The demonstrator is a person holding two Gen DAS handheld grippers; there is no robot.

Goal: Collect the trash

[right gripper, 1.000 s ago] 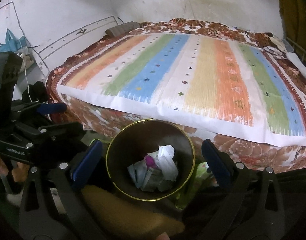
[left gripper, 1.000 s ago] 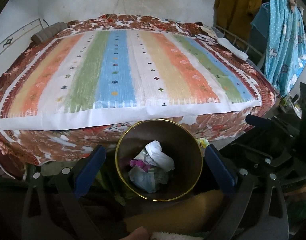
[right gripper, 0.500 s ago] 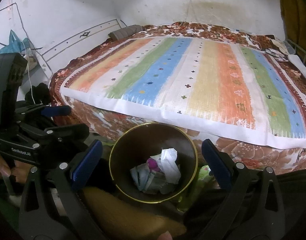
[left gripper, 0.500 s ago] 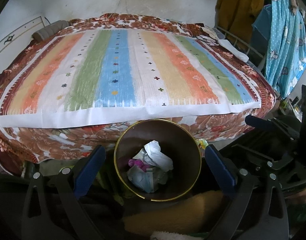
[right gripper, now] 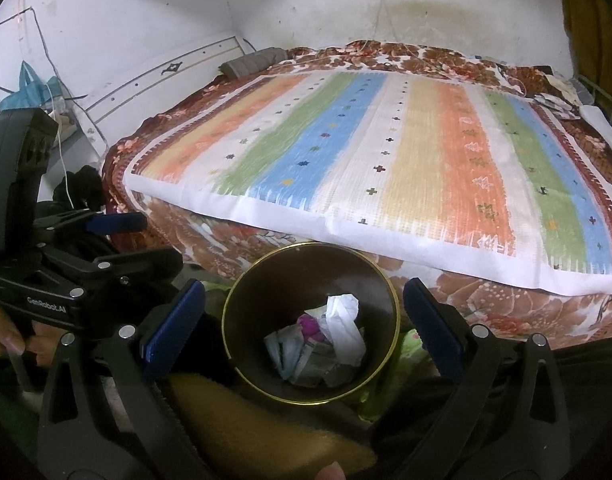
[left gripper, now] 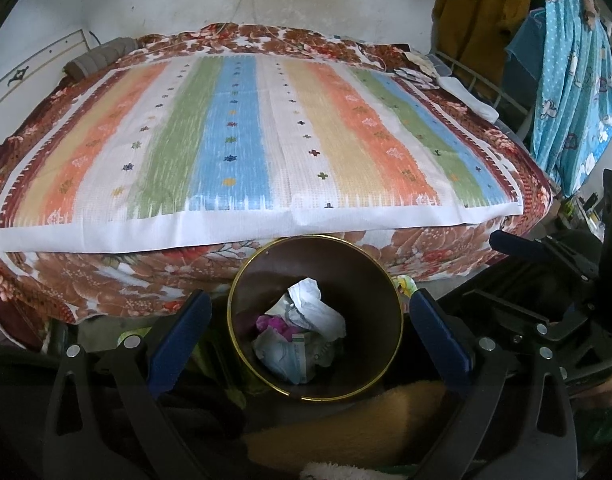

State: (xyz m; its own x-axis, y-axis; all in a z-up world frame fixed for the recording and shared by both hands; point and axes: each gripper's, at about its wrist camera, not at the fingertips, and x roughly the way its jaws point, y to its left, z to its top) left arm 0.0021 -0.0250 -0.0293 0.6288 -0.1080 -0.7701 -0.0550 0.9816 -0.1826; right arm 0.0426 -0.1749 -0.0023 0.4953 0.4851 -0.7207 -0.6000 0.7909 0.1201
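A dark round bin with a gold rim (left gripper: 242,280) (right gripper: 234,300) stands on the floor at the foot of the bed. Crumpled white paper (left gripper: 314,308) (right gripper: 342,320), a pink scrap (left gripper: 274,326) (right gripper: 310,324) and other wrappers lie inside it. My left gripper (left gripper: 310,320) is open and empty, its blue pads on either side of the bin, above it. My right gripper (right gripper: 306,320) is open and empty in the same way. Each gripper shows in the other's view, the right one (left gripper: 546,280) and the left one (right gripper: 66,264).
A bed with a striped mat (left gripper: 246,128) (right gripper: 386,160) fills the view behind the bin. Small items lie at its far right corner (left gripper: 426,72). Blue spotted cloth (left gripper: 574,60) hangs at right. A tan fuzzy object (left gripper: 366,420) (right gripper: 258,432) lies near the bin.
Both grippers have lifted and tilted up slightly, so the bin sits a little lower in each view. Both stay open and empty.
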